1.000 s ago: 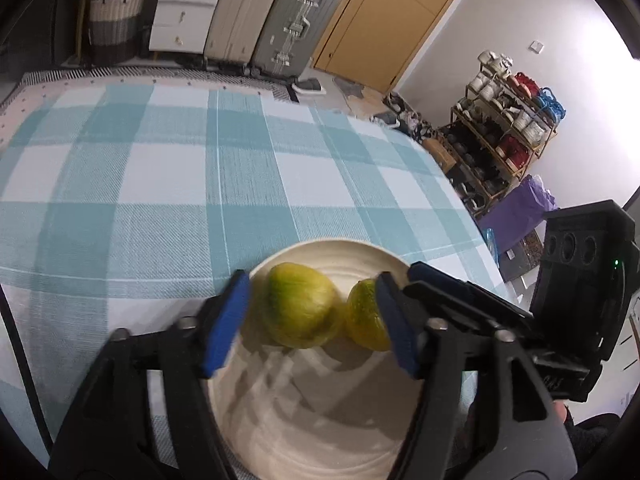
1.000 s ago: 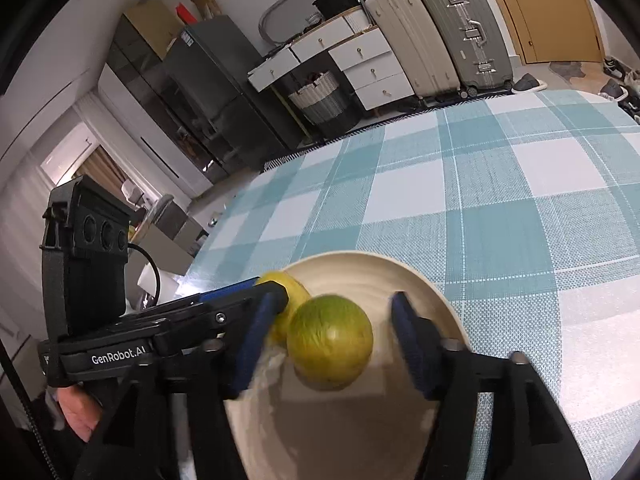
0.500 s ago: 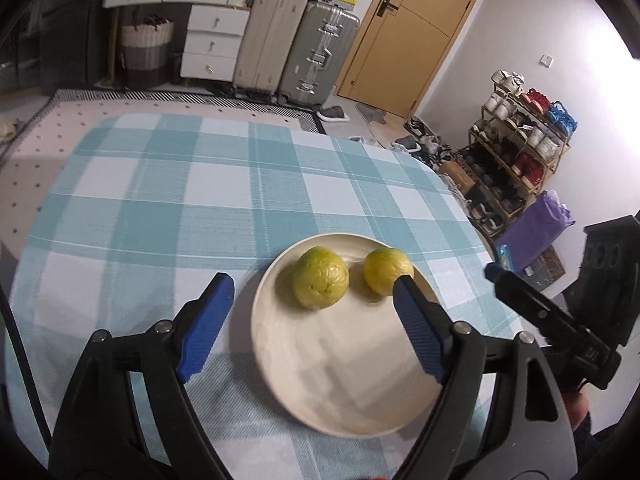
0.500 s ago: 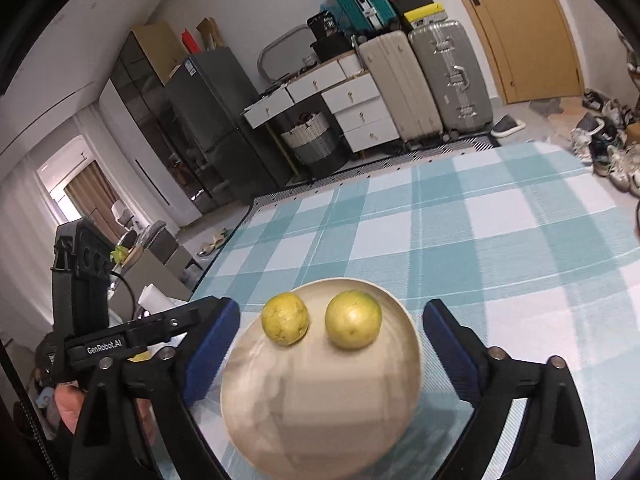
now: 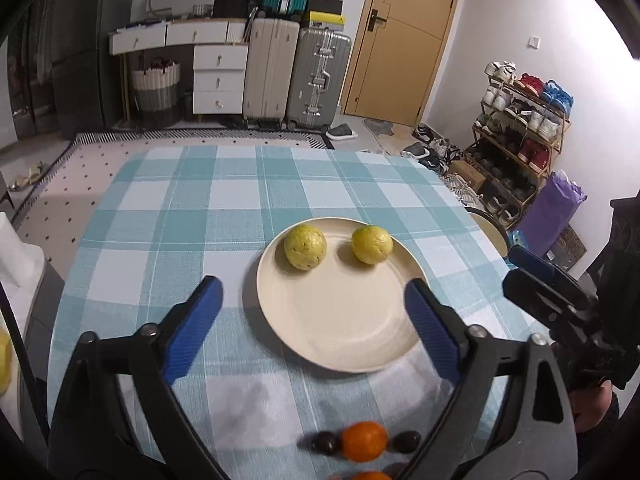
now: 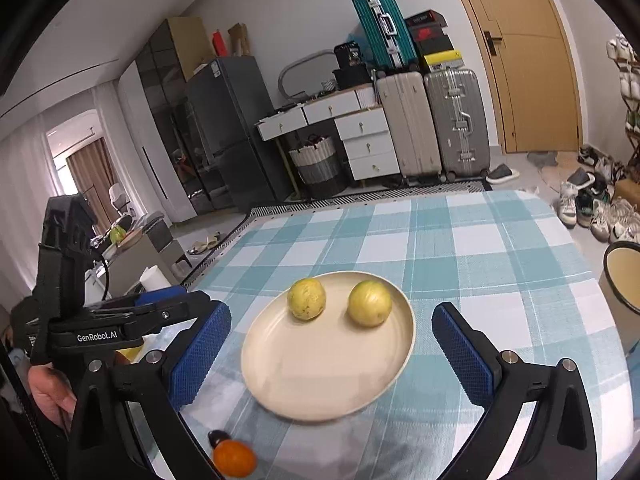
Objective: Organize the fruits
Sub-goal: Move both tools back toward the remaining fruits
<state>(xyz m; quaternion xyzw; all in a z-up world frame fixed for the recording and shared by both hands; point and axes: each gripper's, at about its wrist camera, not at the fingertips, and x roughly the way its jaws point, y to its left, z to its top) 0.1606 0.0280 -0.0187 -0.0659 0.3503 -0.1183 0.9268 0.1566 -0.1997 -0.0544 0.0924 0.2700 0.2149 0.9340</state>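
Observation:
A cream plate [image 5: 340, 320] [image 6: 320, 376] sits on the teal checked tablecloth and holds two yellow-green fruits [image 5: 305, 247] [image 5: 371, 244], also in the right wrist view [image 6: 306, 298] [image 6: 369, 303]. An orange [image 5: 364, 441] [image 6: 234, 457] lies near the table's front edge between two dark small fruits [image 5: 325, 442] [image 5: 406, 441]. My left gripper [image 5: 316, 324] is open and empty, above and behind the plate. My right gripper [image 6: 330, 354] is open and empty too. Each gripper shows in the other's view [image 5: 548, 292] [image 6: 120, 320].
A cream bucket [image 6: 622, 284] stands at the table's right edge. A white paper roll [image 6: 154, 278] is off the left side. Suitcases, drawers and a shoe rack stand across the room beyond the table.
Both grippers have opened, let go of the two yellow-green fruits on the plate and pulled back and up. The orange and dark fruits have come into view.

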